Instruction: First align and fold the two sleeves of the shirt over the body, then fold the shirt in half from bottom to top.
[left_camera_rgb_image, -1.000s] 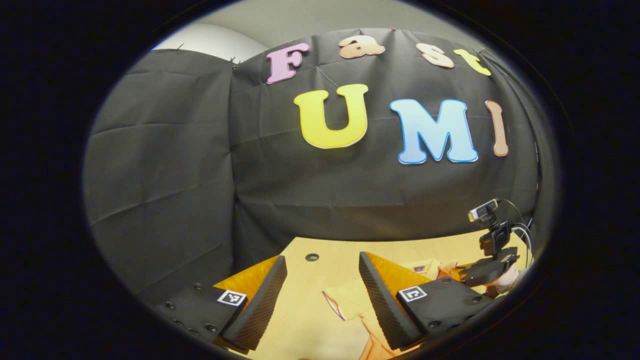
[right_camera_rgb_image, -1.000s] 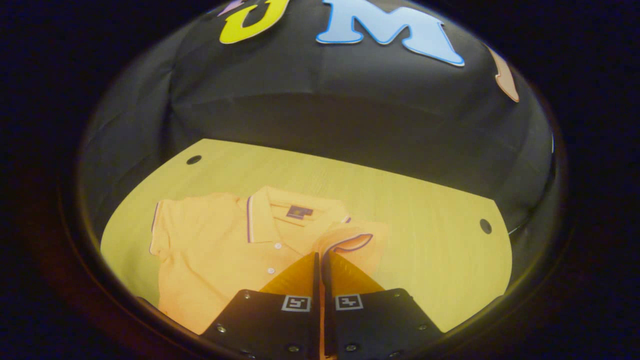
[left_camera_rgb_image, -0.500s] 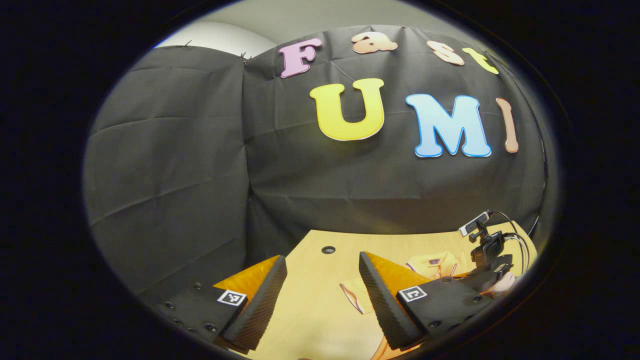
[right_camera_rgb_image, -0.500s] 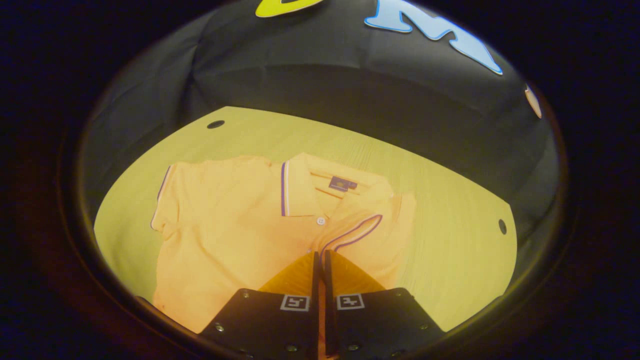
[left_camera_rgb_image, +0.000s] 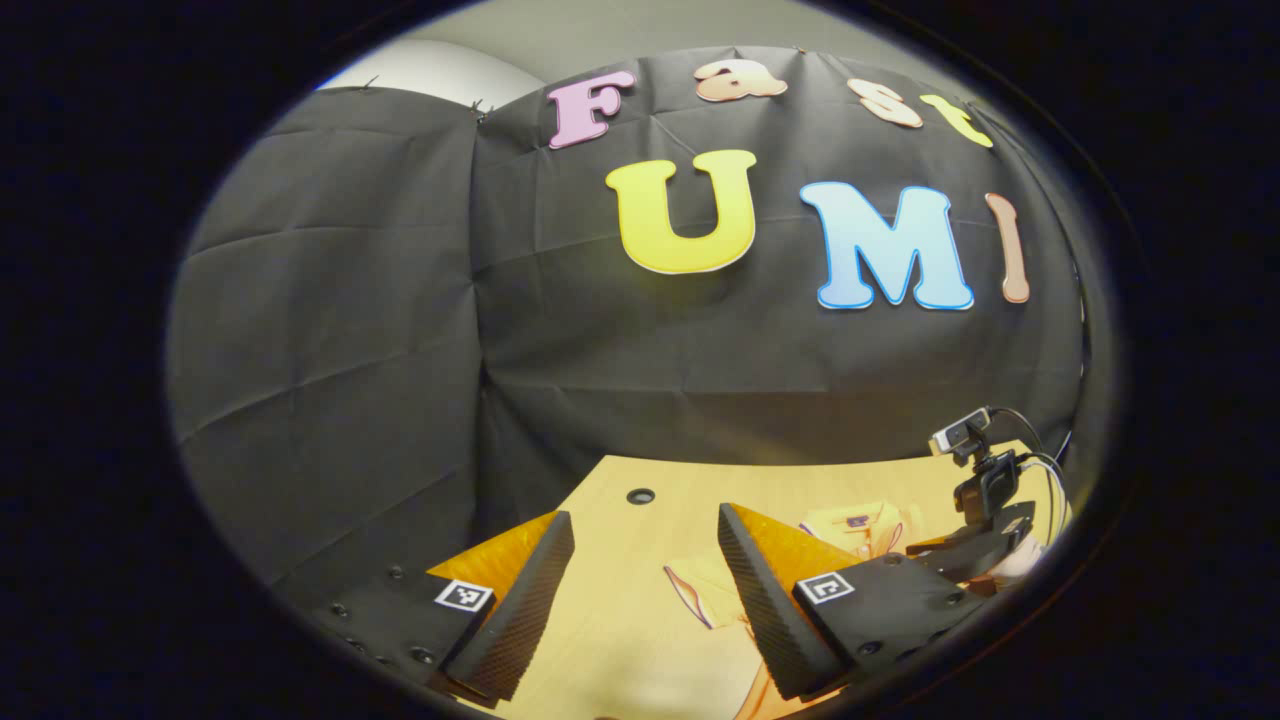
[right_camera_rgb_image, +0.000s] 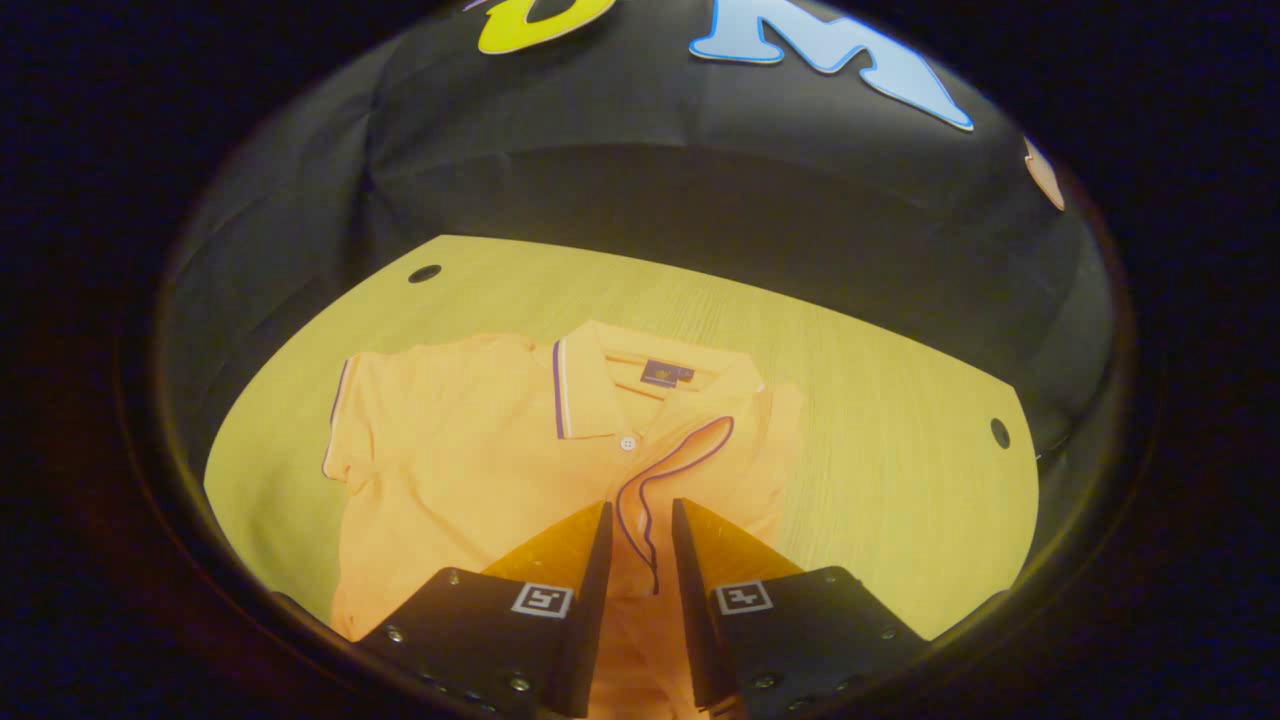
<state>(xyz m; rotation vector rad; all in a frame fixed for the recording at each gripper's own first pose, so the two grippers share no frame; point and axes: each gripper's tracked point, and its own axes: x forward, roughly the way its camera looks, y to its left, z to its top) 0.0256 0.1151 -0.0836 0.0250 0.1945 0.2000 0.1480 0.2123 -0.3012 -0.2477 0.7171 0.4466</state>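
An orange polo shirt with purple trim lies face up on the yellow wooden table, collar toward the far wall. One sleeve is folded over the chest, and its trimmed cuff edge runs down between my fingers. My right gripper hovers over it, open by a narrow gap. The other sleeve lies spread flat at the left. My left gripper stands wide open and empty above the table, with the shirt off to its right.
The table has a round hole at the far left and another at the right. Black cloth walls close in behind it. In the left gripper view, the other gripper's small camera sits at the right.
My right gripper's fingers have parted and let go of the sleeve, which now lies on the chest. The left gripper has stayed open and barely shifted.
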